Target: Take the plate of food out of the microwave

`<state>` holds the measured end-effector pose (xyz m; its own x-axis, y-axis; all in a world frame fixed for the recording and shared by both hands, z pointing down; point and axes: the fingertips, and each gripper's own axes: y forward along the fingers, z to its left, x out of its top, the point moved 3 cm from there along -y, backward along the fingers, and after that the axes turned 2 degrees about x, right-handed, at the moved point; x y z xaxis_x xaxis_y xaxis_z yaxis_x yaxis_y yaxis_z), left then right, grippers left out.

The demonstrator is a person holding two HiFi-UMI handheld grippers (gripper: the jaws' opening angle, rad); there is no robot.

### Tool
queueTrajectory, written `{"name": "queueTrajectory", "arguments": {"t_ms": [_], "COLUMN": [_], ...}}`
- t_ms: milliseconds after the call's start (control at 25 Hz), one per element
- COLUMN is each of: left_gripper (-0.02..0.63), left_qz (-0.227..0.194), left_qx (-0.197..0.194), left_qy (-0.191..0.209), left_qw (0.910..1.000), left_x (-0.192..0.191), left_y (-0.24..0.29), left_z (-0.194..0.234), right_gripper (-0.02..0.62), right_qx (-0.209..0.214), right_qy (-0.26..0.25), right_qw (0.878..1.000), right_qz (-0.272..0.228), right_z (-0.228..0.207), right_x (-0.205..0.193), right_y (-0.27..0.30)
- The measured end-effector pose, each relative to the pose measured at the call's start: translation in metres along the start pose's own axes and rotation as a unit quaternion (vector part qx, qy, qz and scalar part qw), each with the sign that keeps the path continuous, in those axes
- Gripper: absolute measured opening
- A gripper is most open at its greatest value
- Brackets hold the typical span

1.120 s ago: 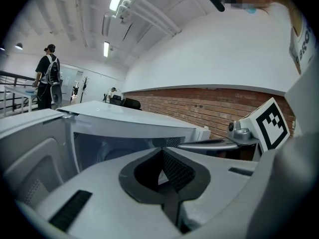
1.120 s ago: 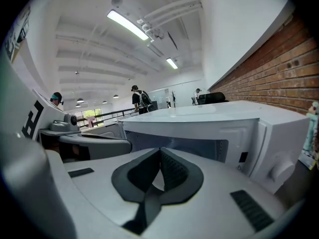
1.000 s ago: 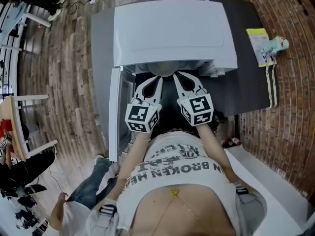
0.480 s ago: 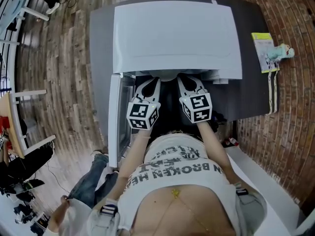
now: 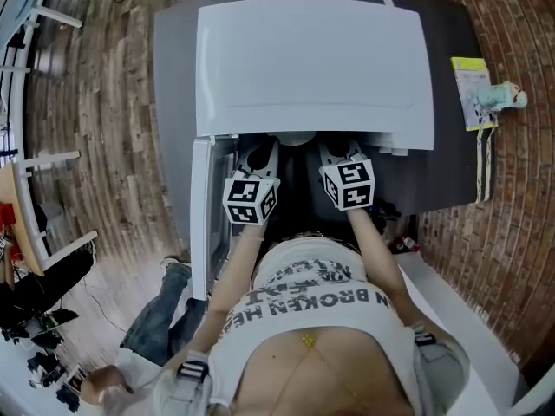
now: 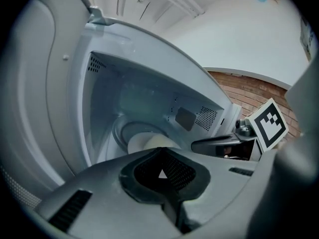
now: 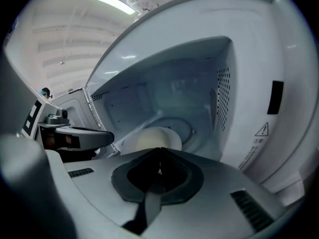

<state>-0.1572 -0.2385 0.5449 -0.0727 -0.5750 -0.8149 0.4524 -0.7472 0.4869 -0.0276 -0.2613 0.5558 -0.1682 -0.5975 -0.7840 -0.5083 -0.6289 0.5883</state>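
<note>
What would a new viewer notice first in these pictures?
The large white microwave fills the top of the head view, its door open at the left. The left gripper and right gripper, jaws shut, point into its cavity, where a pale plate sits on the turntable.

Saw a white microwave [image 5: 312,59] on a dark grey table [image 5: 451,172], a cream plate [image 7: 152,138], black-and-white squares on each marker cube [image 5: 251,201], brown wood-grain floor [image 5: 104,102].

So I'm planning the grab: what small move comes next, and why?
Probably open both jaws first: the left tool and right tool are shut at the mouth of the microwave, while the plate sits inside, untouched.
</note>
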Motion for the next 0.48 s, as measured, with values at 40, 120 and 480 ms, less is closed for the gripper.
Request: {"name": "queueTrajectory", "arguments": {"t_ms": [40, 120, 480], "left_gripper": [0.006, 0.006, 0.092], "left_qz": [0.002, 0.003, -0.004], "left_qx": [0.001, 0.002, 0.009], "left_qy": [-0.001, -0.015, -0.203], "left_qw": [1.0, 0.9999, 0.9792], "left_x": [-0.001, -0.004, -0.03], "left_y": [0.001, 0.002, 0.011], "left_z": [0.001, 0.004, 0.027], "right_gripper": [0.008, 0.008, 0.118], "right_qx": [0.0, 0.0, 0.017], "right_qy": [0.004, 0.014, 0.085], "right_qw": [1.0, 1.0, 0.996], "right_qz": [0.002, 0.006, 0.034], "right_z": [0.0, -0.002, -0.01], "right_x": [-0.001, -0.003, -0.024], "right_y": [0.002, 0.004, 0.015]}}
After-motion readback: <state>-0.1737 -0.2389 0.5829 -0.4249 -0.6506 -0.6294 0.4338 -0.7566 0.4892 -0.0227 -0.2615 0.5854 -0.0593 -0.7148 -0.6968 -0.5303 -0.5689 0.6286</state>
